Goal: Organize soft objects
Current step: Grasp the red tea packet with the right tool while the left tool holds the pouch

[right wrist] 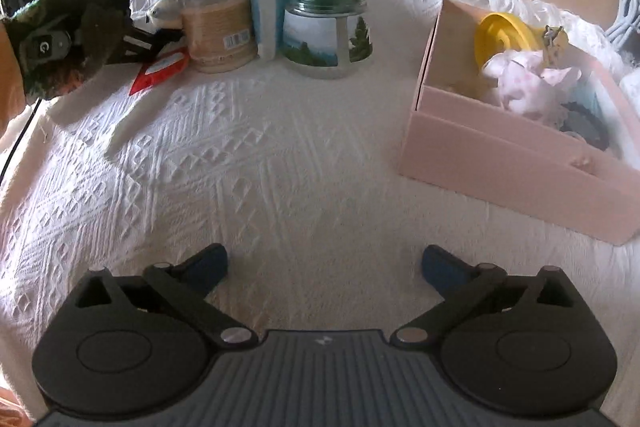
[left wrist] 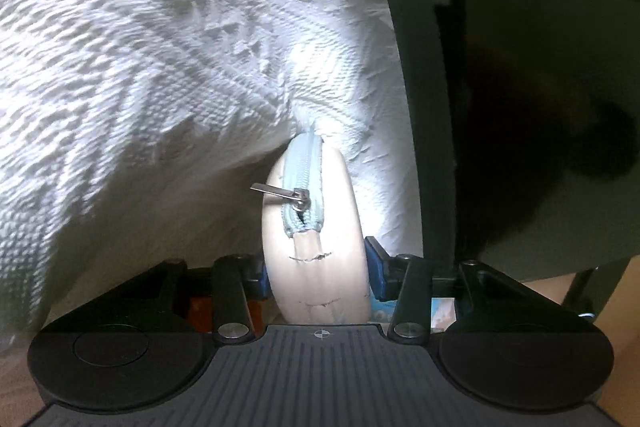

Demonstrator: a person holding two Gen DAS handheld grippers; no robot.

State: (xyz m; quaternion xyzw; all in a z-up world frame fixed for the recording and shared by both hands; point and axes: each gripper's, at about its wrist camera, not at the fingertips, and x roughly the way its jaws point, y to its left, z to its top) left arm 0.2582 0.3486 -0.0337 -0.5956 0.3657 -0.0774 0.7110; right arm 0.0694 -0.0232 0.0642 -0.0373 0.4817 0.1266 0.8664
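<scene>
A cream soft pouch (left wrist: 340, 219) with a pale blue zipper and a metal pull stands on end between the blue pads of my left gripper (left wrist: 318, 267). Both pads press on its sides. White textured cloth (left wrist: 140, 67) fills the view behind it. In the right wrist view the left gripper (right wrist: 156, 15) shows at the far left beside the jars, held by a hand in a camouflage sleeve (right wrist: 60, 39). My right gripper (right wrist: 324, 263) hangs wide open over the white cloth (right wrist: 260, 167), with nothing between its fingers.
A pink open box (right wrist: 480, 155) at the right holds a yellow disc (right wrist: 504, 35), a pink-spotted soft cloth (right wrist: 528, 83) and other small items. At the back stand a tan jar (right wrist: 218, 23), a green-lidded jar (right wrist: 328, 31), a blue-white pack (right wrist: 268, 15) and a red packet (right wrist: 160, 71).
</scene>
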